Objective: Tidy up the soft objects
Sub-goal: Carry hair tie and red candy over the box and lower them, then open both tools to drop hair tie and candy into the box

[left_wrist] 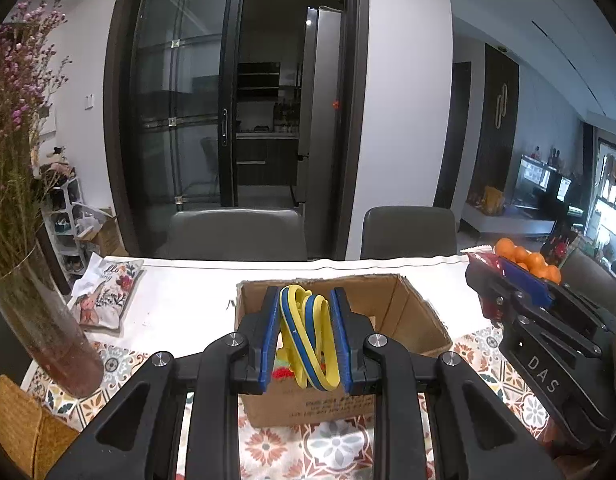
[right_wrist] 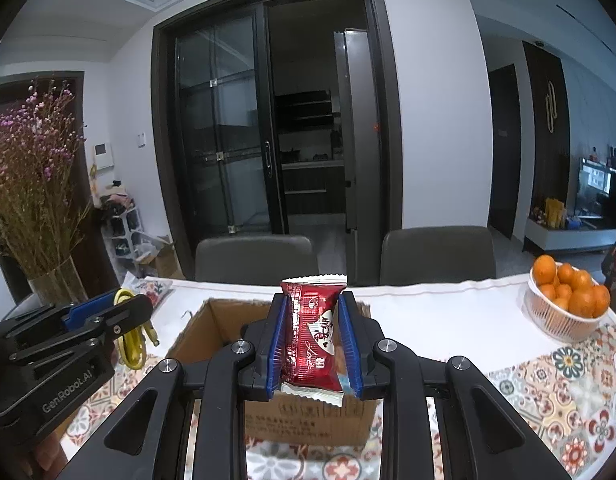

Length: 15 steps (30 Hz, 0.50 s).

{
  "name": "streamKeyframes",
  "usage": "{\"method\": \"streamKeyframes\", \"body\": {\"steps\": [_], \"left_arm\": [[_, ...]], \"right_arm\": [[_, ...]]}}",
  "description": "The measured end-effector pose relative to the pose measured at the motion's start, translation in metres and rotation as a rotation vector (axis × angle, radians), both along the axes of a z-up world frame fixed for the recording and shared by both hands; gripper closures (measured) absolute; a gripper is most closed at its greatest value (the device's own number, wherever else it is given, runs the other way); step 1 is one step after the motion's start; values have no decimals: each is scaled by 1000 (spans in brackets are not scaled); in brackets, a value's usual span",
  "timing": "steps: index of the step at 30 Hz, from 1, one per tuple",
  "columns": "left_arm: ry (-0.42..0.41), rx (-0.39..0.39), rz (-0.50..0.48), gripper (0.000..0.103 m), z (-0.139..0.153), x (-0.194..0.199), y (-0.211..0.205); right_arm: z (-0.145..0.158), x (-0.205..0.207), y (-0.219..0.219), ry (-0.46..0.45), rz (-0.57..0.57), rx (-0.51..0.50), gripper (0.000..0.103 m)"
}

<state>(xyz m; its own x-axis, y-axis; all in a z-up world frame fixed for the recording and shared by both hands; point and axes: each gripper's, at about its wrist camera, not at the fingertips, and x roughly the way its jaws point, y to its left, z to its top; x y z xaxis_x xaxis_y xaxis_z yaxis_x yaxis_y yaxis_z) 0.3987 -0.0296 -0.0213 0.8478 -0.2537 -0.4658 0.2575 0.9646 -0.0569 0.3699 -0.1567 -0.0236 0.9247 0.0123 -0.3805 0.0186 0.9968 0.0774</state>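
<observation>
The tabletop (right_wrist: 448,320), under a white runner and a patterned cloth, carries an open cardboard box (left_wrist: 408,312) at its middle, which looks like the collecting place for the soft things. A tall glass vase (left_wrist: 48,320) of dried purple flowers stands at the left edge, and a white basket of oranges (right_wrist: 564,304) sits well to the right, both apart from the box. A floral pillow (left_wrist: 108,296) lies flat between vase and box, seemingly still to be gathered.

The left hand-held gripper (left_wrist: 306,336) is pressed in on a yellow-and-blue rubbery band (left_wrist: 308,332), whose loops bulge between the blue pads; it hangs above the box's near side, probably so the band can drop straight in. The right hand-held gripper (right_wrist: 314,340) pinches a red snack packet (right_wrist: 314,332) upright by its sides, lightly enough that the wrapper keeps its puff. It too hovers over the box's near wall, so both items seem ready for release.
</observation>
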Motion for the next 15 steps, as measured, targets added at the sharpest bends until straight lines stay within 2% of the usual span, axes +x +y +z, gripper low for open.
{"method": "streamKeyframes", "body": {"steps": [7,15], "left_arm": [[29,-9,-14,78,-3,30,-6],[103,-6,-51,76,-14,69,-17]], "right_arm": [[1,23,-1,7,2,-18,76],[-12,56,-1,88,32,-4,73]]}}
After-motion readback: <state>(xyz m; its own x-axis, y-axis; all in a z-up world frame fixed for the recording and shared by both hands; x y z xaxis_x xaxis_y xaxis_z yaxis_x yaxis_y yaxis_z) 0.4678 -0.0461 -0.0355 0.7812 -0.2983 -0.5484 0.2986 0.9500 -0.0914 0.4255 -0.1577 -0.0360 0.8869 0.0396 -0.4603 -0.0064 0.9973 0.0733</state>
